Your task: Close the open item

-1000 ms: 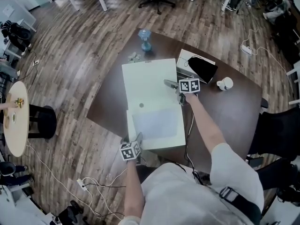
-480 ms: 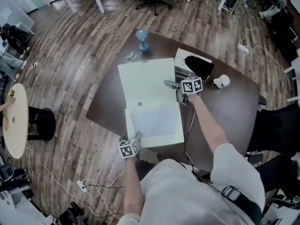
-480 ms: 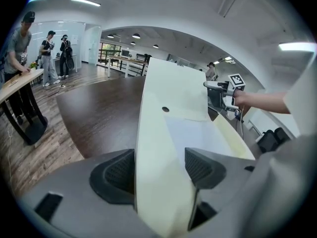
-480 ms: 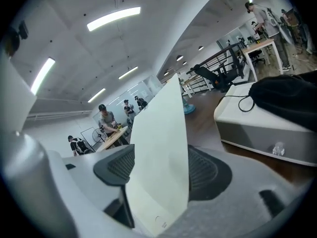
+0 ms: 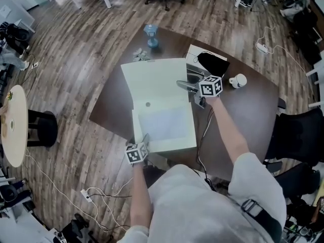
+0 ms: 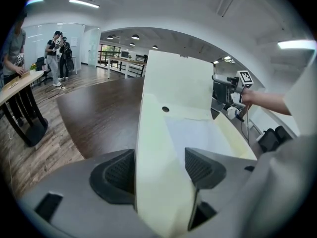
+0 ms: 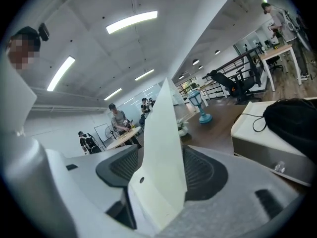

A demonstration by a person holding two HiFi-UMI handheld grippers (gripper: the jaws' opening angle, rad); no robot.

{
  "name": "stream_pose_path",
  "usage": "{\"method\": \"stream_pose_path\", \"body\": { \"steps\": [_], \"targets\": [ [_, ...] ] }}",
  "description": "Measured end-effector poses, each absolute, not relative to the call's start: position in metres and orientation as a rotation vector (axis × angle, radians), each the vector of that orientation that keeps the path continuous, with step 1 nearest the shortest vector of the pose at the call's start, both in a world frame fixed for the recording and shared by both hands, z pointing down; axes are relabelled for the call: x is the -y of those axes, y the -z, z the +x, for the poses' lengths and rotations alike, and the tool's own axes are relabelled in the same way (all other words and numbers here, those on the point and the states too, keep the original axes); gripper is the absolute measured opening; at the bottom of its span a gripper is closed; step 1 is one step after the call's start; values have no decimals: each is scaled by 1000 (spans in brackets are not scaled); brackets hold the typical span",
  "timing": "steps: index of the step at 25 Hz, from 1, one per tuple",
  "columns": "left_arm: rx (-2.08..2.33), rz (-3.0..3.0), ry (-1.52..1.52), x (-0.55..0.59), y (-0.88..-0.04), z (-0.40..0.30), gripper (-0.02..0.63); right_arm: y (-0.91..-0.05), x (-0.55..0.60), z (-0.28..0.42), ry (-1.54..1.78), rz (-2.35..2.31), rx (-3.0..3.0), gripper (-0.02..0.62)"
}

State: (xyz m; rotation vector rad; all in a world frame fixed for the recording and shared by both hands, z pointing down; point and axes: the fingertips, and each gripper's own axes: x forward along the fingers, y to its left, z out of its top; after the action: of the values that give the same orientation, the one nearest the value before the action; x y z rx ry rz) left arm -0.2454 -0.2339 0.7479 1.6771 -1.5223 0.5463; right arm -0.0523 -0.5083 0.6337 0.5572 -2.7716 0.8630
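A pale cream box folder (image 5: pixel 164 128) lies open on the dark table (image 5: pixel 253 115), its lid (image 5: pixel 157 82) tilted up at the far side. My left gripper (image 5: pixel 145 139) is shut on the folder's near left edge; in the left gripper view that edge (image 6: pixel 163 182) fills the gap between my left gripper's (image 6: pixel 158 170) pads. My right gripper (image 5: pixel 183 85) holds the lid's right edge. Its jaws have just been closing, and the lid (image 7: pixel 161 133) stands between the right gripper's (image 7: pixel 161 170) pads.
Behind the right hand sits a white box (image 5: pixel 195 54) with a black bag (image 5: pixel 212 65) on it, then a small white object (image 5: pixel 236 81). A blue ornament (image 5: pixel 150 36) and a crumpled bit (image 5: pixel 140 54) stand at the far edge. A cable (image 5: pixel 202 130) runs beside the folder.
My right gripper has risen with the lid's right edge, tipping the lid up further. My left gripper has stayed on the near edge.
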Motion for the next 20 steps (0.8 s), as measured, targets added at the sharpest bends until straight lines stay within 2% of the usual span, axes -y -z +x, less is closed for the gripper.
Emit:
{"method": "stream_pose_path", "body": {
  "steps": [10, 17, 20],
  "targets": [
    [1518, 1646, -534, 240, -749, -246, 305, -593, 479, -55, -720, 313, 2870, 242],
    [1501, 1641, -536, 242, -750, -250, 305, -609, 464, -35, -599, 358, 2802, 69],
    [1505, 1668, -529, 246, -747, -252, 305, -610, 458, -28, -558, 375, 2790, 61]
  ]
}}
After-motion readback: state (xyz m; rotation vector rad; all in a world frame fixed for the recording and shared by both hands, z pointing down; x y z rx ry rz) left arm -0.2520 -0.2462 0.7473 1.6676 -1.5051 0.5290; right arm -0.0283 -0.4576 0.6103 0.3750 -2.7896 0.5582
